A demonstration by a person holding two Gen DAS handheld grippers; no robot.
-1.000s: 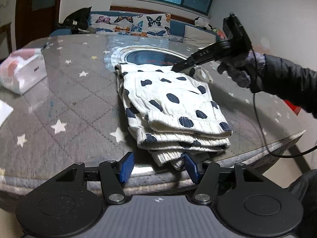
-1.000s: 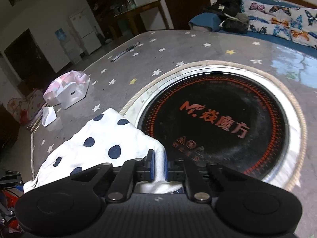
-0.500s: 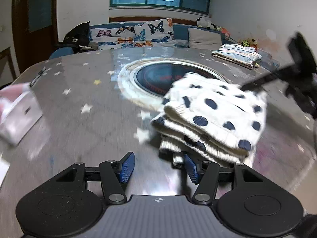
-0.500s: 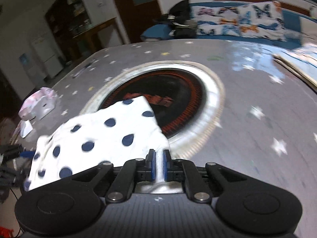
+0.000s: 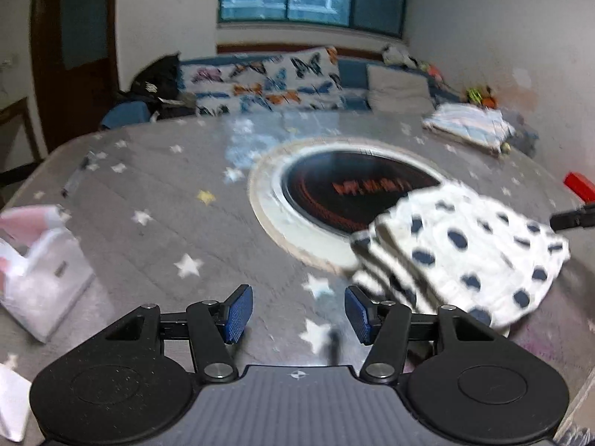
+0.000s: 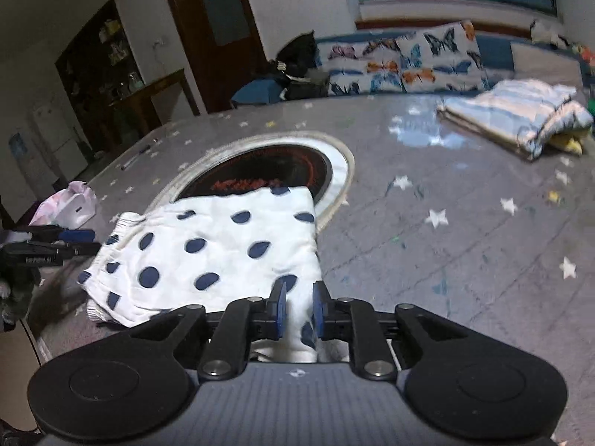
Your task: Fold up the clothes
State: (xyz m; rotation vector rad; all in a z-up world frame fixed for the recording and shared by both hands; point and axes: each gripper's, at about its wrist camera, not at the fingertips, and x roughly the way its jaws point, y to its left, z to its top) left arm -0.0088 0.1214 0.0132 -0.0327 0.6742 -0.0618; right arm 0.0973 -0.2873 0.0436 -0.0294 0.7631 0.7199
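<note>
Since the spotted garment lies folded near the striped pile, with the right gripper fingers opening around its edge and the left gripper released and empty, only stacking seems left.

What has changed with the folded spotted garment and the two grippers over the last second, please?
The folded polka-dot garment has slid off to the right of the left gripper, toward the striped pile. The right gripper, clamped on its edge a second ago, is now opening with the cloth still between its fingers. The left gripper remains open and empty. The pile, white bag and black round hob stayed put.
</note>
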